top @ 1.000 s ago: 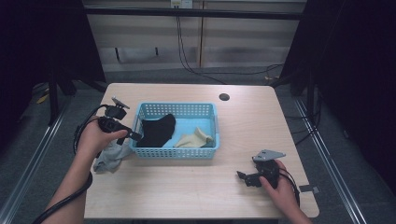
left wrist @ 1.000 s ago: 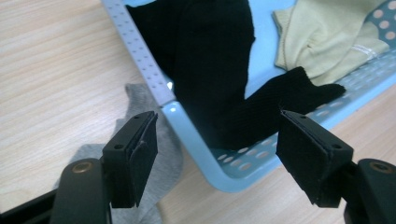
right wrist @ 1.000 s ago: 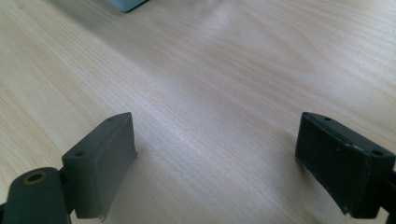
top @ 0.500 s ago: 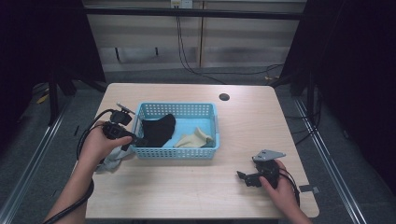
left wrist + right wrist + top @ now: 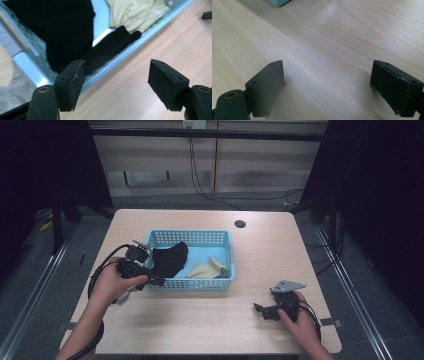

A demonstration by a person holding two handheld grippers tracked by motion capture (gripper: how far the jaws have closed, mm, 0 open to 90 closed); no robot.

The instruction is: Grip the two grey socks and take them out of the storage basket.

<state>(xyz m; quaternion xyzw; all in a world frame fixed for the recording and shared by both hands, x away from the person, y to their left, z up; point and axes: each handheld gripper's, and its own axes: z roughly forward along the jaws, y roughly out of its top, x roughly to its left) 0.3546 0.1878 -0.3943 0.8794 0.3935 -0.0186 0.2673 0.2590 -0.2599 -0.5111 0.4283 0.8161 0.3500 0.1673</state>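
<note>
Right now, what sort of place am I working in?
Most likely a lab or recording bay, not a home: a bare wooden table framed by black curtains, with loose cables along the back wall. A blue basket of clothes is the only prop.

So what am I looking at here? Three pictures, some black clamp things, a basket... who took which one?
A person sits at a pale wooden table, holding a hand-held two-jaw clamp in each hand. One picture comes from a camera above; the other two from cameras riding on each clamp, looking along its black jaws. The left gripper is open and holds nothing, beside the light blue plastic basket. In the basket lie a black knitted cloth, one end draping over the rim, and a pale yellow cloth. A grey cloth lies on the table outside it. The right gripper rests open over bare wood.
</note>
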